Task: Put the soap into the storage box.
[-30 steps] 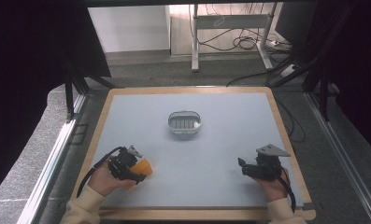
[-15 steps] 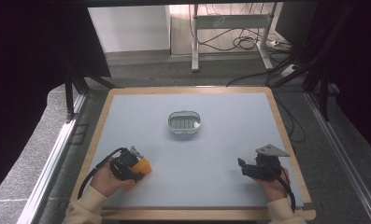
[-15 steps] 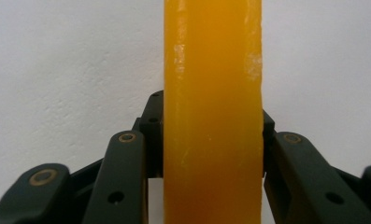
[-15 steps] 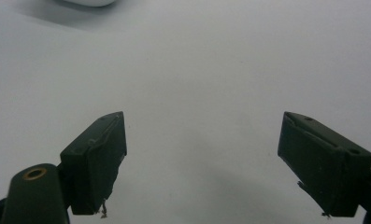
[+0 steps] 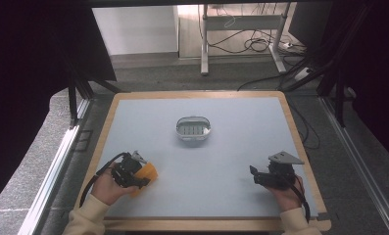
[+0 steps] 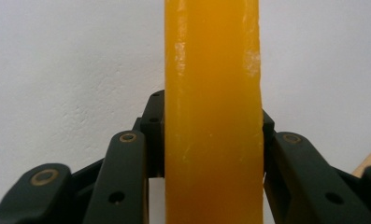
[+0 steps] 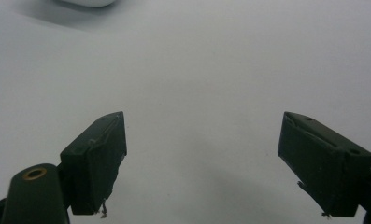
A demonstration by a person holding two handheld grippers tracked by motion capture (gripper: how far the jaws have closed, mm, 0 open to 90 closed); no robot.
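Observation:
My left gripper (image 5: 141,175) lies near the table's front left corner, shut on an orange bar (image 5: 148,173). In the left gripper view the bar (image 6: 211,84) stands upright between the two black jaws, which press on both of its sides. At the front right, my right gripper (image 5: 255,176) rests low over the mat and points left. Its jaws (image 7: 202,140) stand wide apart with nothing between them. A small oval white dish (image 5: 192,130) with a ribbed inside sits mid-table, beyond both grippers.
The table (image 5: 241,122) has a pale grey-blue mat and a wooden rim (image 5: 303,147). Dark curtains hang left and right. Cables and a metal desk frame (image 5: 241,24) lie on the floor beyond the far edge.
The left hand has shifted very slightly with the orange bar at its gripper's tip. The right gripper and the dish have not moved.

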